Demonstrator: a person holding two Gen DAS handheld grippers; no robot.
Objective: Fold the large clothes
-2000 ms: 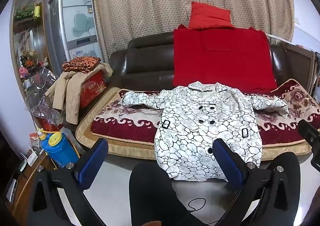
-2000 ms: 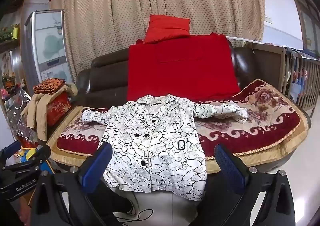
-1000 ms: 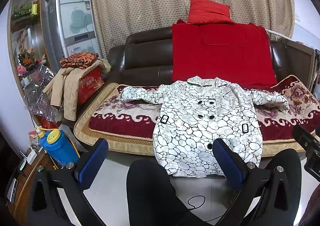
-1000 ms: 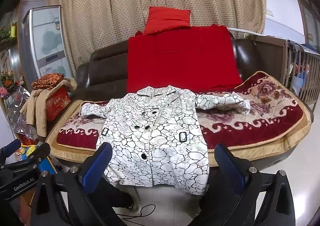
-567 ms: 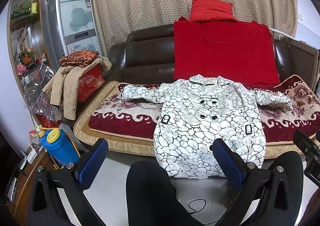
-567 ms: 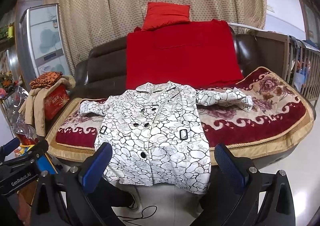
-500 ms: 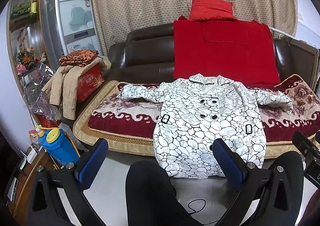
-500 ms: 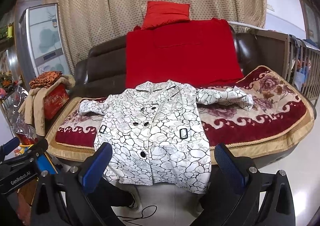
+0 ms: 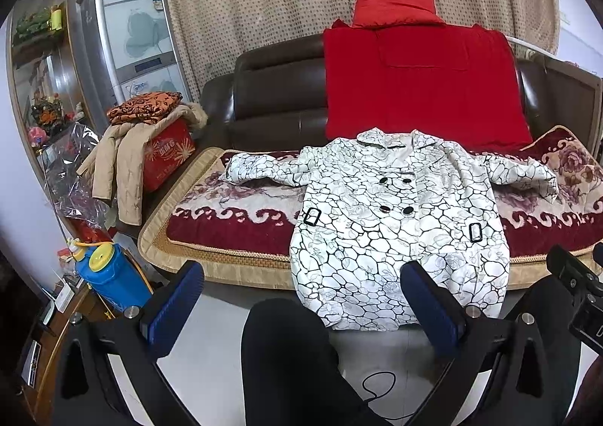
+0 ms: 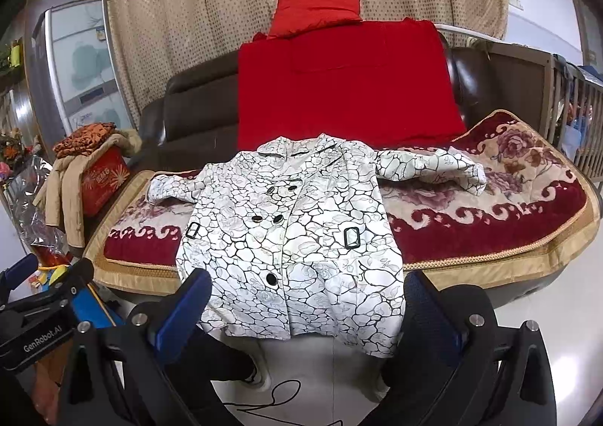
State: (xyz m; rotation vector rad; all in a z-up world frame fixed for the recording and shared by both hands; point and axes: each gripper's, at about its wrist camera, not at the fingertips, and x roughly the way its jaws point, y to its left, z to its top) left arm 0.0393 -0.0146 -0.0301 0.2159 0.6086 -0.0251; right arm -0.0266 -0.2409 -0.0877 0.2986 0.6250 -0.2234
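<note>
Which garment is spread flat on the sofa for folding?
The white black-veined coat, sleeves out, buttons up. The beige jacket just hangs over the red box.

In the right wrist view, "GenRobot.AI" stands in white on the left gripper [image 10: 22, 298]. The red box [image 9: 167, 158] bears gold characters too small to read.

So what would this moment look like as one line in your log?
stage: approach | coat: spread flat on sofa, unfolded, hem over edge | left gripper: open, empty | right gripper: open, empty
</note>
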